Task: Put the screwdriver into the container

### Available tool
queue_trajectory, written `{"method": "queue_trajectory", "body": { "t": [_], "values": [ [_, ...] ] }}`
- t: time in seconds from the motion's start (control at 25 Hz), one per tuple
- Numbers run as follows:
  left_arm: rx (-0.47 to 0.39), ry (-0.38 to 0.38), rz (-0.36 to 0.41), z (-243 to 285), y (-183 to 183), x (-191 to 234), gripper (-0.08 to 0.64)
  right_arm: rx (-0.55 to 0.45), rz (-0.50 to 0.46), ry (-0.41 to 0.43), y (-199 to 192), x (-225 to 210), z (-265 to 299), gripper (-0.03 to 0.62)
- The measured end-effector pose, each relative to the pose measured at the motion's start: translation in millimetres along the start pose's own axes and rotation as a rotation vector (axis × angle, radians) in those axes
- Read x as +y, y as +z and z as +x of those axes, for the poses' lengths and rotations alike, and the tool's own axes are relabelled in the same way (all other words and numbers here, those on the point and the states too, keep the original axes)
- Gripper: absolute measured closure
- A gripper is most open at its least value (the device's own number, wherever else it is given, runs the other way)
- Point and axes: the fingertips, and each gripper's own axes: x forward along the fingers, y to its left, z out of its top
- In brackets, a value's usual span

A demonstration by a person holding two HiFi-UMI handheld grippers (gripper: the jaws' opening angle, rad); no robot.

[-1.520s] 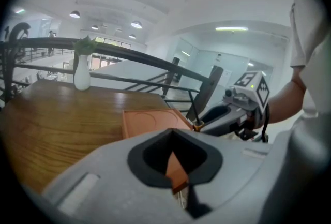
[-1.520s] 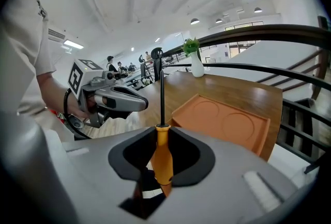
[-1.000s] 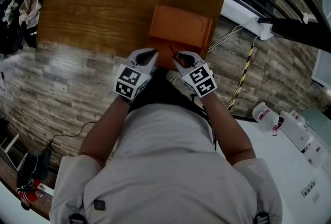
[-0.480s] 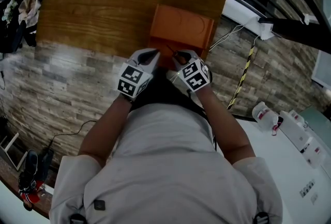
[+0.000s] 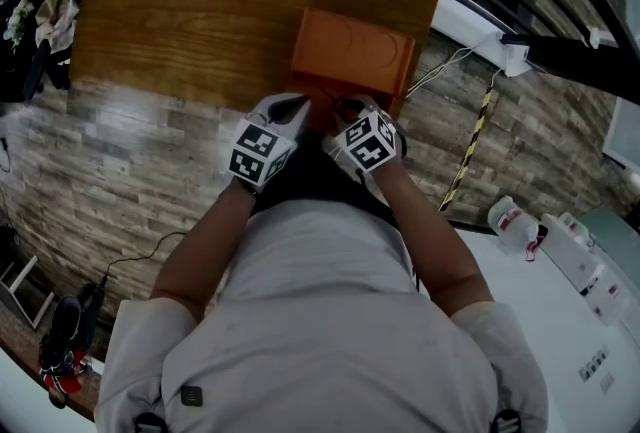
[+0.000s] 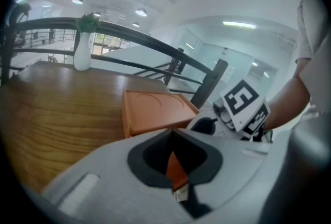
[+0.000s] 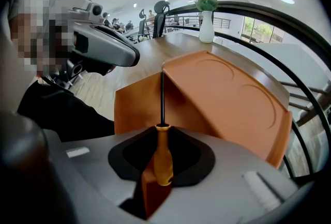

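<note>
Your right gripper (image 7: 161,137) pinches the screwdriver (image 7: 163,162) by its fat orange handle. The tip points at the orange container (image 7: 232,99) close ahead. It's light, hard and smooth, so it may slip. Keep squeezing the handle. Your left gripper (image 6: 172,137) looks closed and empty.

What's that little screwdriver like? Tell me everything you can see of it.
The screwdriver is small, with a rounded orange-yellow handle that looks plastic and a thin, straight dark shaft. The fingers of the right gripper clamp the handle, so the shaft sticks out ahead between them, aimed at the near edge of the orange container on the wooden table. Its tip is too fine to tell whether it touches the container.
</note>
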Motion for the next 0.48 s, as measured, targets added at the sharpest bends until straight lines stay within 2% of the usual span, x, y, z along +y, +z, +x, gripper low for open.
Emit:
{"method": "queue_trajectory", "body": {
  "t": [0.48],
  "values": [
    [0.009,0.001,-0.013,1.8,-4.2,5.9,0.557,0.046,0.01,-0.005,-5.8,-1.2,15.7,0.509]
  ]
}}
